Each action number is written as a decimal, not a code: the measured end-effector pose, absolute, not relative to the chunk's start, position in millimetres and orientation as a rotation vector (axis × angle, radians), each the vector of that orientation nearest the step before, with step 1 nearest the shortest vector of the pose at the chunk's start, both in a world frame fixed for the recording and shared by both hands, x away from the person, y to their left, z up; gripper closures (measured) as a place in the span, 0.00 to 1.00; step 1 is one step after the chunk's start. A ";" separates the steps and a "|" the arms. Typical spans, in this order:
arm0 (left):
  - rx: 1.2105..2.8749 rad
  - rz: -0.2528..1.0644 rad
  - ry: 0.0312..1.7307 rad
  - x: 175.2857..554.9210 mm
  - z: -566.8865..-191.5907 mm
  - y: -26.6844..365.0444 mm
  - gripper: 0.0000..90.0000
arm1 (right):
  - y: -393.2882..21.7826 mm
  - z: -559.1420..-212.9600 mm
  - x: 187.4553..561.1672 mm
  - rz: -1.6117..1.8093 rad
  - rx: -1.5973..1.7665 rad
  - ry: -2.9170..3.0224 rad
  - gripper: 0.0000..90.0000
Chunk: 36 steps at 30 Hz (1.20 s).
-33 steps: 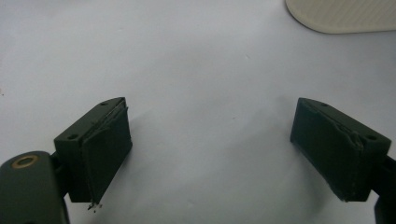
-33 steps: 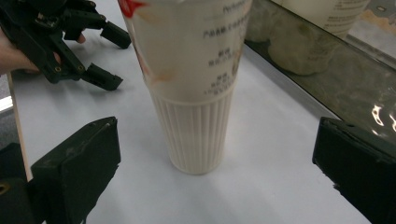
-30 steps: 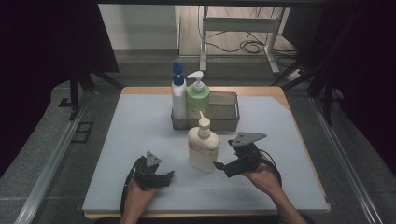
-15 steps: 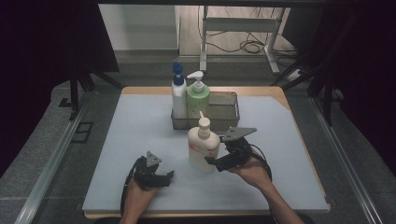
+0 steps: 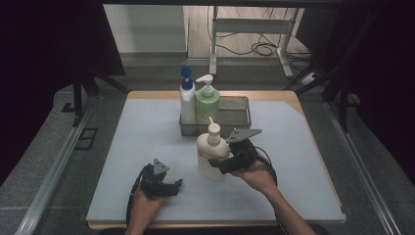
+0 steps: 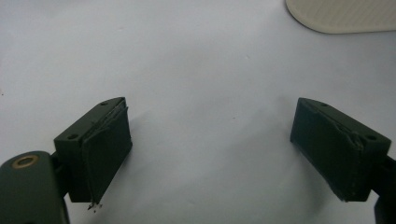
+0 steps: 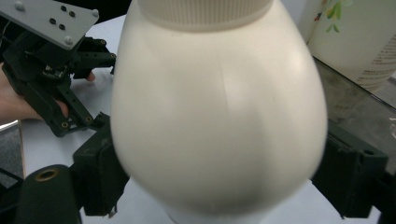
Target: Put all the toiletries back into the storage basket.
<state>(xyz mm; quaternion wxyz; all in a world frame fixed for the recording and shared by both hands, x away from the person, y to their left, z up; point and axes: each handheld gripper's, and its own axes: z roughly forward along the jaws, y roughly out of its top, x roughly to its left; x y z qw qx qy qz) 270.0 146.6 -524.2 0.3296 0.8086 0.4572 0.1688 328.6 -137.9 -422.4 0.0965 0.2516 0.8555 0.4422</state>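
Note:
A cream pump bottle stands upright on the pale mat, just in front of the wire basket. My right gripper reaches in from the right and has its jaws around the bottle's lower body. In the right gripper view the bottle spans the whole gap, and both pads meet its sides with no gap showing. These jaws have just been closing onto it. My left gripper rests on the mat at the front left, open with nothing between its pads. The bottle's base shows beyond it.
The basket holds a white bottle with a blue cap and a green pump bottle, both close behind the cream one. The mat lies on a wooden table. Dark stands flank the table.
My right hand has slid left until its jaws surround the cream bottle. The gap to its sides has gone. The bottle still stands where it was, and the left hand has stayed still.

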 end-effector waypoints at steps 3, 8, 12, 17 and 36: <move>2.115 0.442 1.196 270.0 -524.2 146.6 0.13 | -134.5 -422.8 330.1 1.298 0.737 2.541 0.24; 2.115 0.442 1.196 270.0 -524.2 146.6 0.13 | -131.0 -421.8 332.2 1.310 0.720 2.550 0.33; 2.115 0.442 1.196 270.0 -524.2 146.6 0.13 | -128.9 -420.8 331.8 1.315 0.693 2.559 0.40; 2.115 0.442 1.196 270.0 -524.2 146.6 0.13 | -128.1 -419.3 330.9 1.287 0.679 2.558 0.42; 2.114 0.442 1.196 270.1 -524.3 146.6 0.13 | -131.7 -400.9 330.4 1.241 0.684 2.551 0.43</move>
